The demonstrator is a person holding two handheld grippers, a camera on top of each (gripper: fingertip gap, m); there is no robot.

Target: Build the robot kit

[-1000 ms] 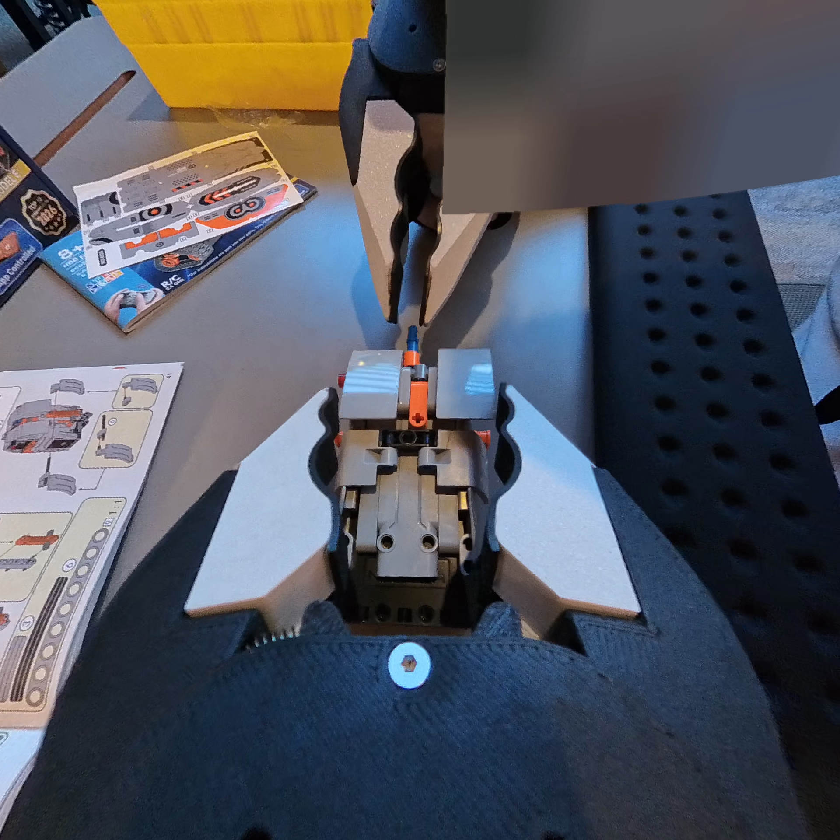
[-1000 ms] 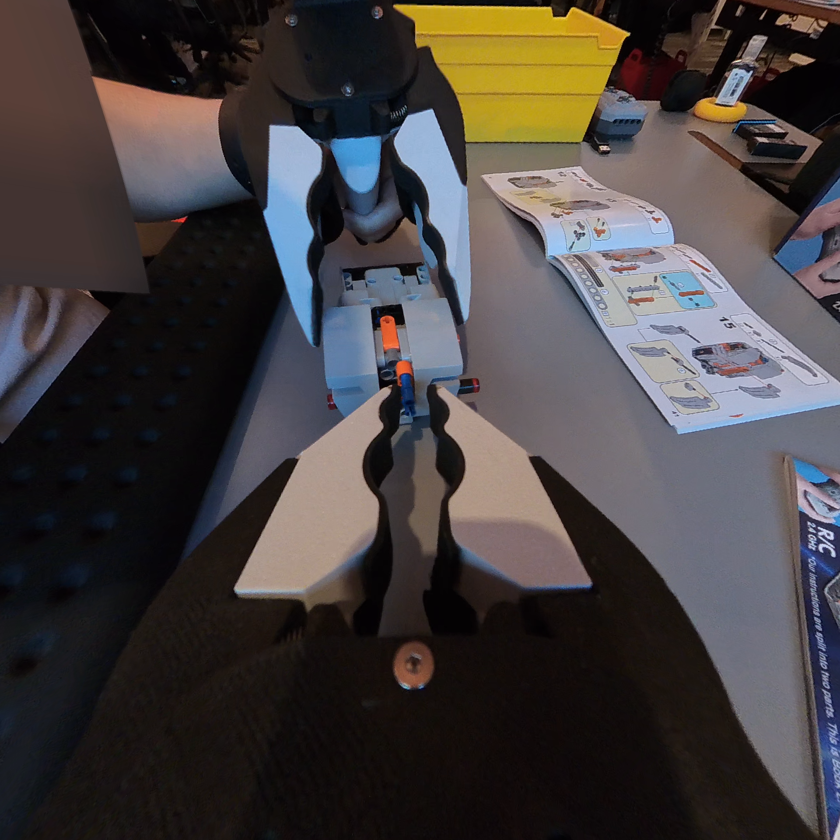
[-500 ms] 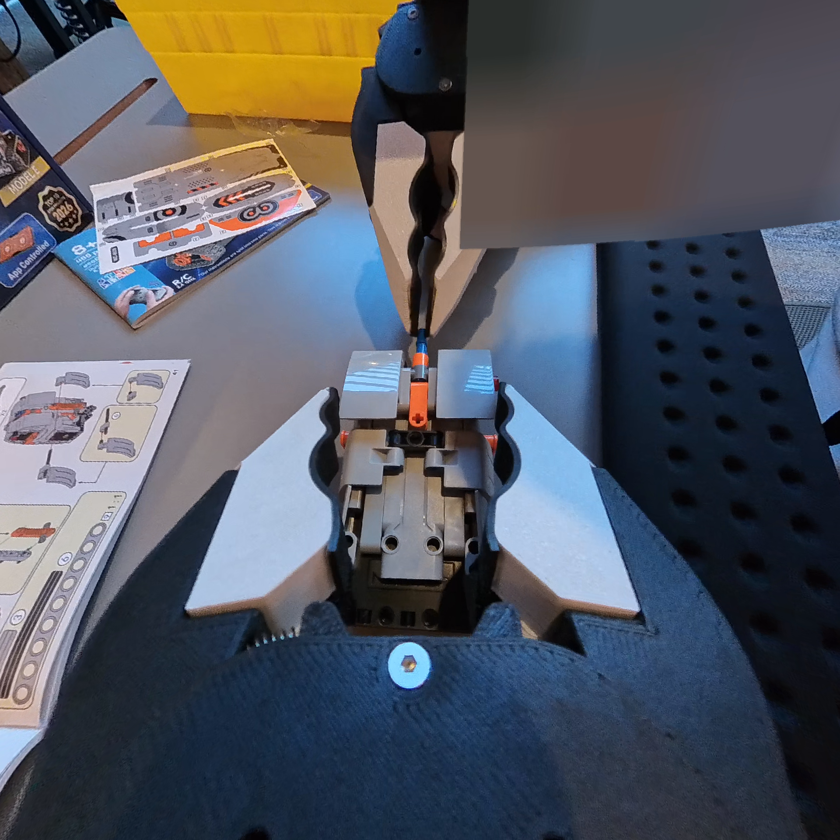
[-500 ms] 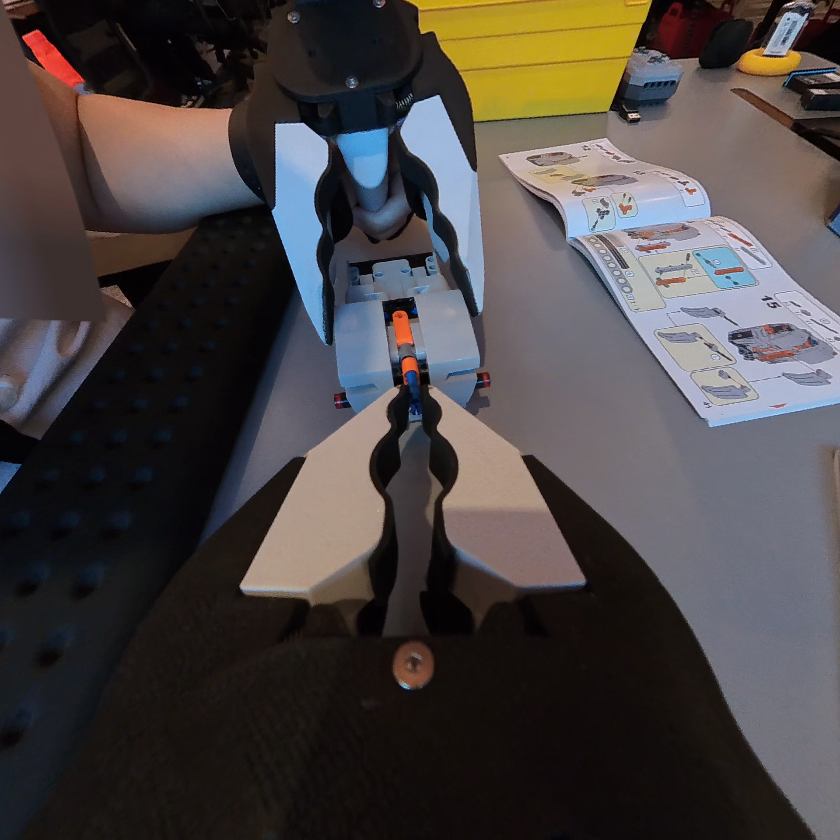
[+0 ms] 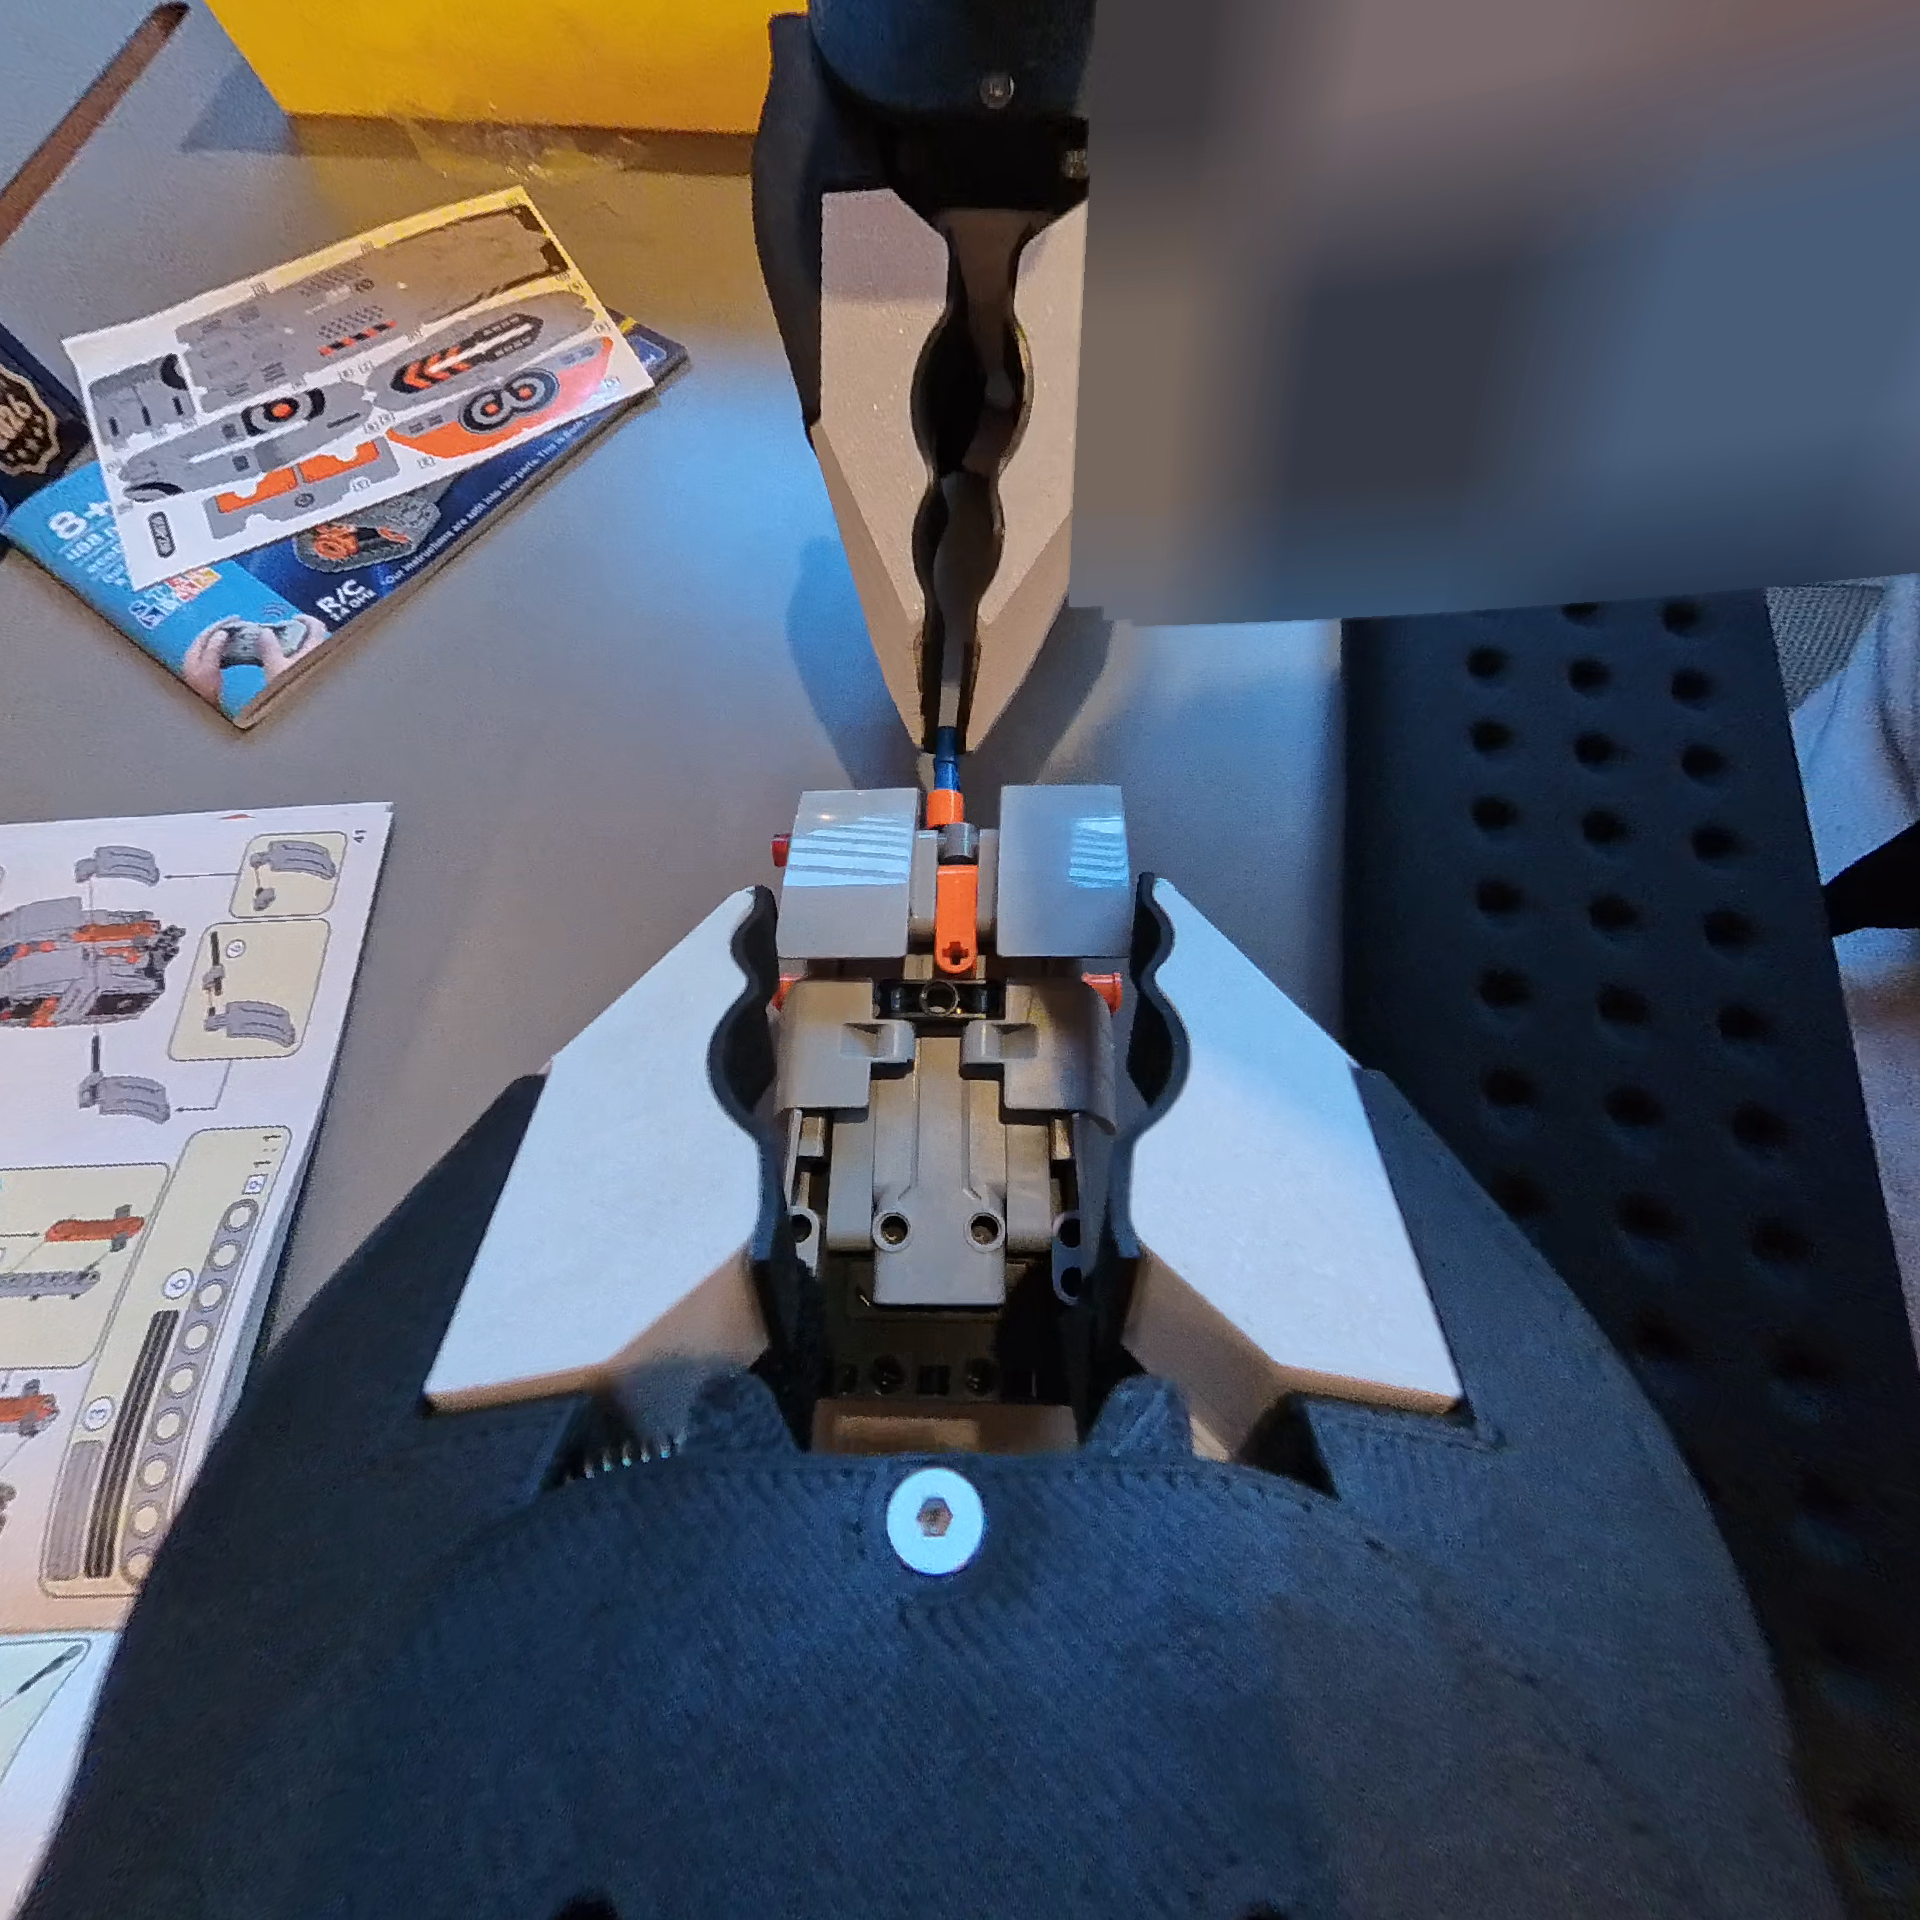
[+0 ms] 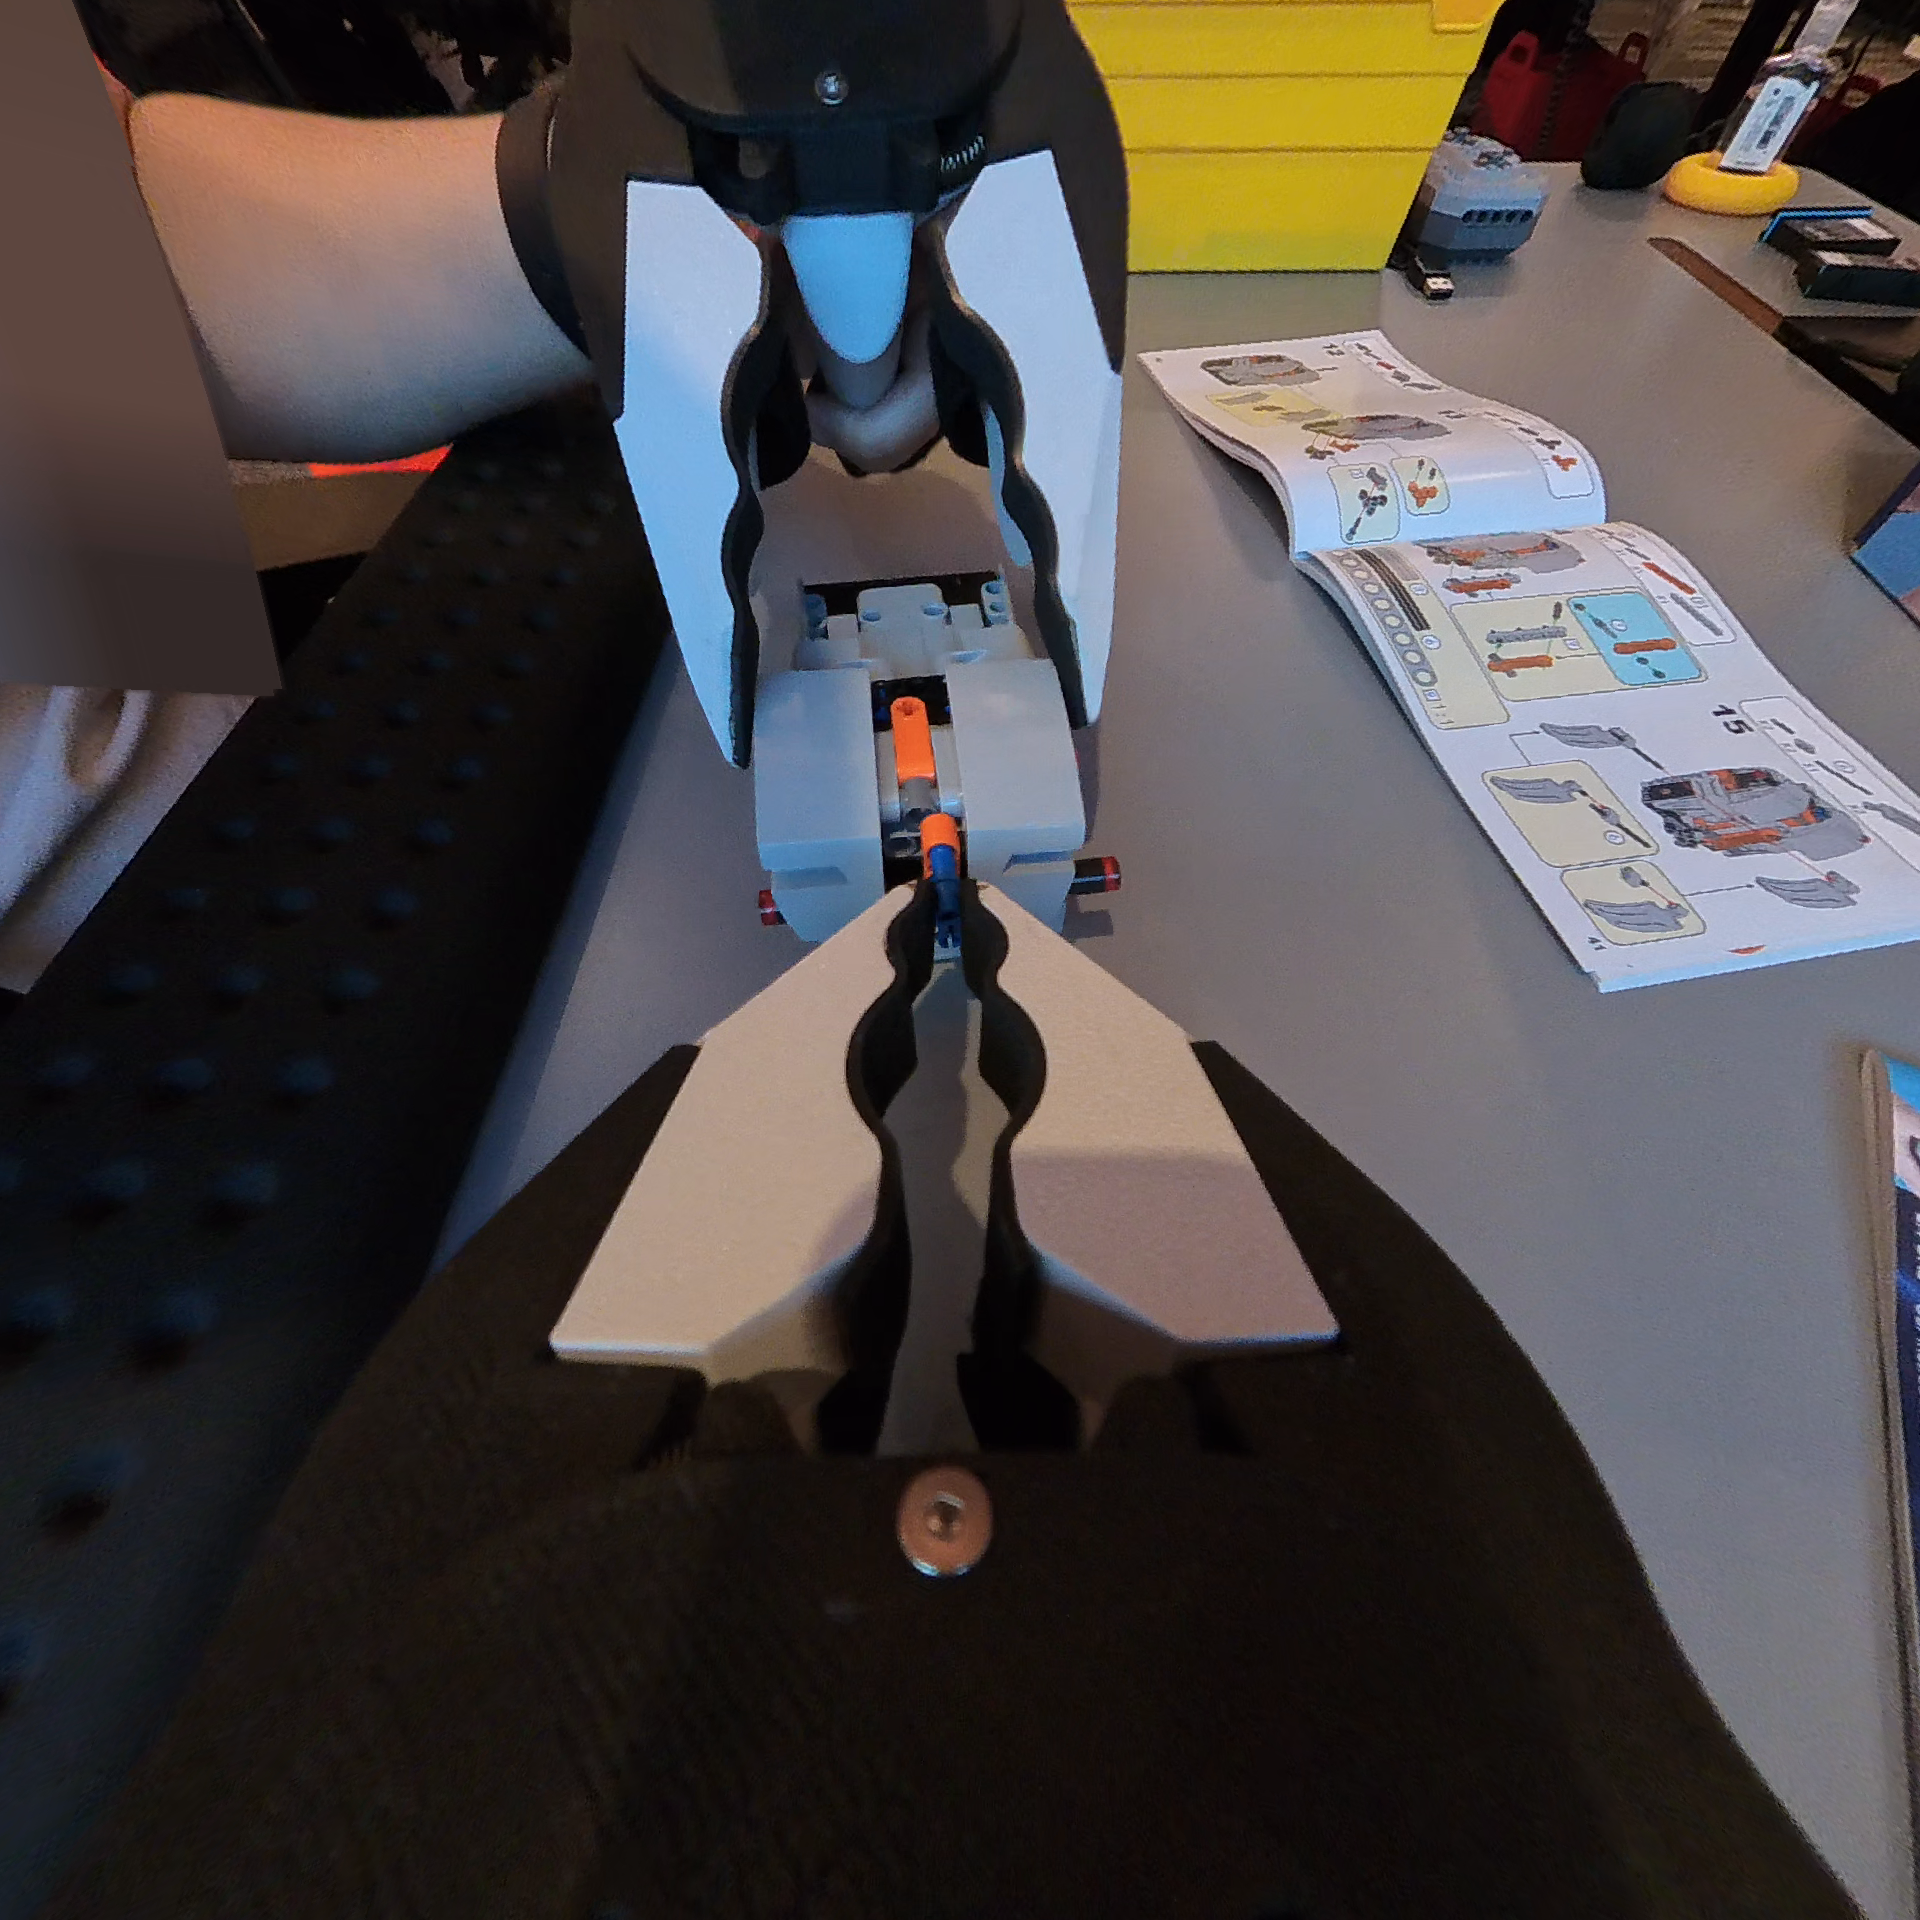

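Grey brick-built vehicle body (image 5: 940,1049), with orange and black parts down its middle, sits on the grey table (image 5: 623,727) — that's where your work is. Your left gripper (image 5: 951,940) has its 2 fingers set wide around the body's flanks, clamping it in place. At the far end a small blue pin (image 6: 943,878) pokes out of an orange connector (image 6: 937,831), and your right gripper (image 6: 940,914) has narrowed onto that pin, tips pinching it.

You look to be seating or pulling this pin; I can't tell which. Either way, keep the pull or push straight along the pin's axis and keep the body braced.

Around you: an open white instruction booklet (image 6: 1558,665), a sticker sheet on a blue leaflet (image 5: 343,416), a yellow plastic bin (image 6: 1278,135) and a black perforated mat (image 5: 1621,935).
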